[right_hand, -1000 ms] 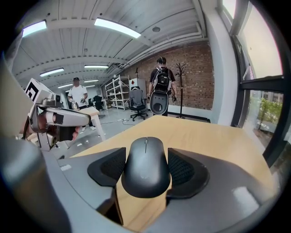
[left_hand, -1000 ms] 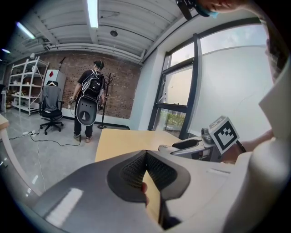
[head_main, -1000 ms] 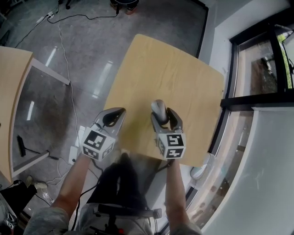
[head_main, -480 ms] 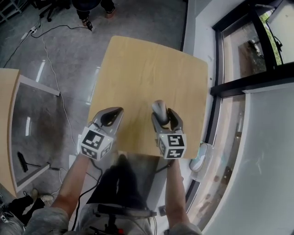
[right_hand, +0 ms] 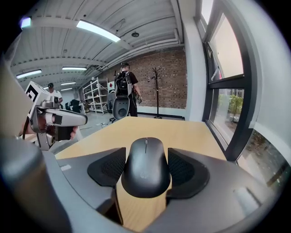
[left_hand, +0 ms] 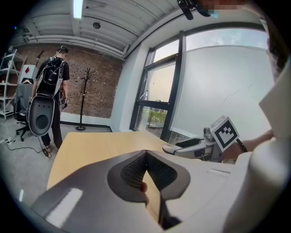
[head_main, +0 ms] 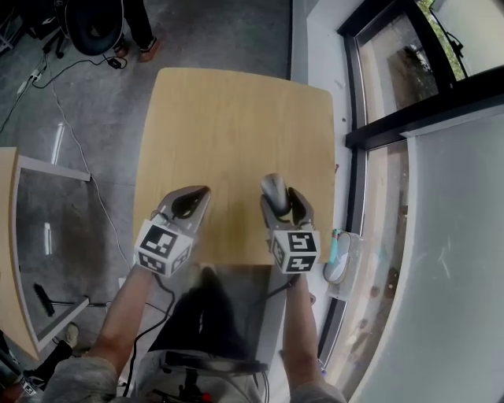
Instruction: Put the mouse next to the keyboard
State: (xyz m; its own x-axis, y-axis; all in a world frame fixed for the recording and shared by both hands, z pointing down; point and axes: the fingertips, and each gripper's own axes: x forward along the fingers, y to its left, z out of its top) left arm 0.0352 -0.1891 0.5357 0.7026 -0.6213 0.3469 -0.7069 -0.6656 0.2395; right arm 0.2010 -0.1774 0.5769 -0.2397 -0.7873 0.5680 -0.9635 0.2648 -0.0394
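Right, the mouse (right_hand: 145, 166) sits between the jaws of the right gripper (head_main: 285, 203), pads pressed to both its flanks, nose pointing away from me, over the near right part of the worktop (head_main: 236, 118). Left gripper (head_main: 189, 203) hangs alongside over the near left edge, well apart from the right one, its jaws brought together at the tips with nothing in them. Ahead of both, I see bare wood all the way to the far edge, so nothing stands in the way. Beyond that edge a person (left_hand: 51, 84) with a backpack stands beside an office chair (head_main: 94, 24), facing away, and a coat stand (left_hand: 86, 98) rises in front of the brick wall (left_hand: 97, 91). Cables (head_main: 79, 149) trail over the shiny floor to the left, where a corner of a second worktop (head_main: 8, 260) juts in, cut off by the frame. Dark window frames (head_main: 394, 118) run down the right side. Shelving (right_hand: 97, 95) shows far back in the right gripper view. Down by the window rail lies a pale thing with a teal strip (head_main: 339, 258); I can't say what it is. Whether the mouse clears the wood or brushes it, I can't tell from these angles.
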